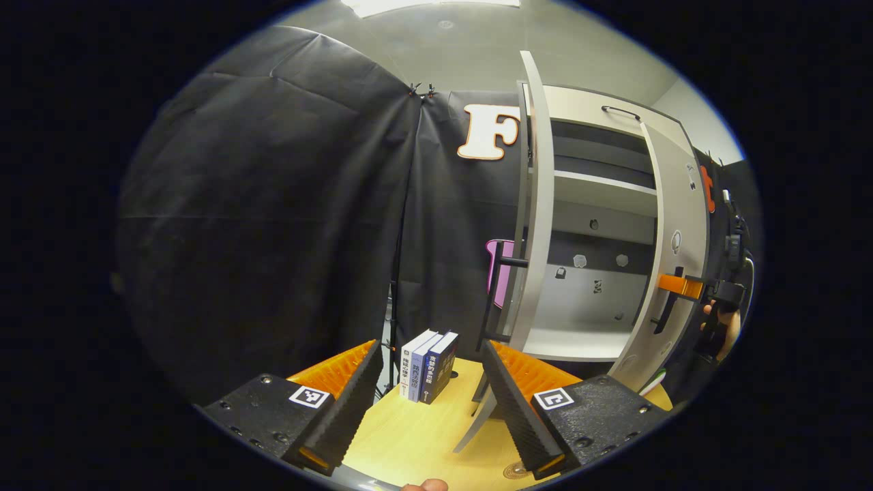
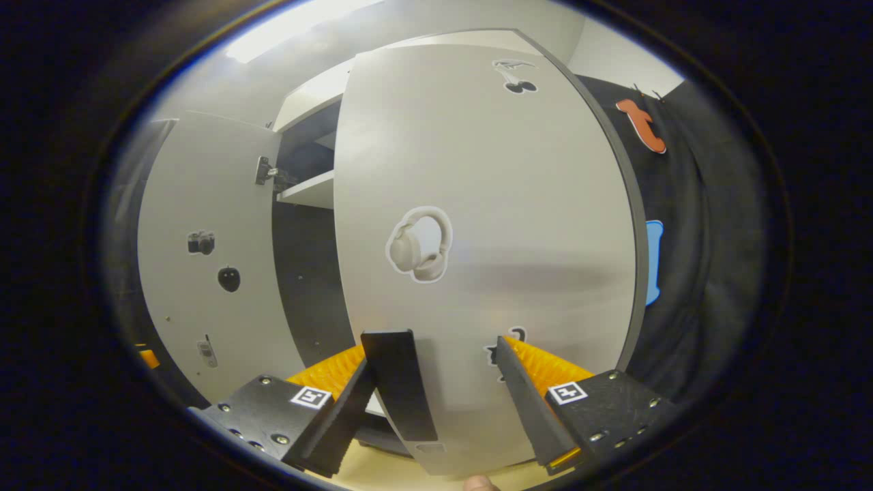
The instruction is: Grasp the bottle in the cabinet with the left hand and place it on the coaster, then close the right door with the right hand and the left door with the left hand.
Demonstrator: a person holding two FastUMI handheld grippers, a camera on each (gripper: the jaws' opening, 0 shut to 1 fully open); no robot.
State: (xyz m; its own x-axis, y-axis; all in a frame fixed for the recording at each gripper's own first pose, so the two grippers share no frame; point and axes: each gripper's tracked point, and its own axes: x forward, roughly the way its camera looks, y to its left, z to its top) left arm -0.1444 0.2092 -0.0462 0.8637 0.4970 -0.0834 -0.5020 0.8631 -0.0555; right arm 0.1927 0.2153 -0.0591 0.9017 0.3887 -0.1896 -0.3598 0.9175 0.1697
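Holding two tongs, one per hand. My left tongs [image 1: 431,402] are spread wide over the table [image 1: 409,436], nothing between the fingers; I count two fingers, each with a square marker. Beyond them stand three books [image 1: 428,366] upright in a row on the table, touching each other. One cabinet [image 1: 600,204] sits to the right, with two doors, both open. The left door [image 1: 539,204] is edge-on to this camera, its black handle [image 1: 496,290] facing the cloth wall; its lower edge swings out over the table just beside my right-hand finger. The right door [image 1: 672,259] stands farther off, and my right tongs [image 1: 689,286] are at its handle, a hand [image 1: 723,327] behind them. Inside I count two shelves plus the floor of the cabinet, all looking bare from here; I cannot make out the bottle. One round coaster [image 1: 516,469] peeks out at the table's near edge under my finger.

In the right gripper view, my right tongs [image 2: 436,389] are spread, and the right door [image 2: 491,204] runs between the fingers, its dark handle [image 2: 399,382] just beside the left one. Whether either finger touches I cannot tell. Open gap shows between the two doors; left door [image 2: 204,273] is swung well away.
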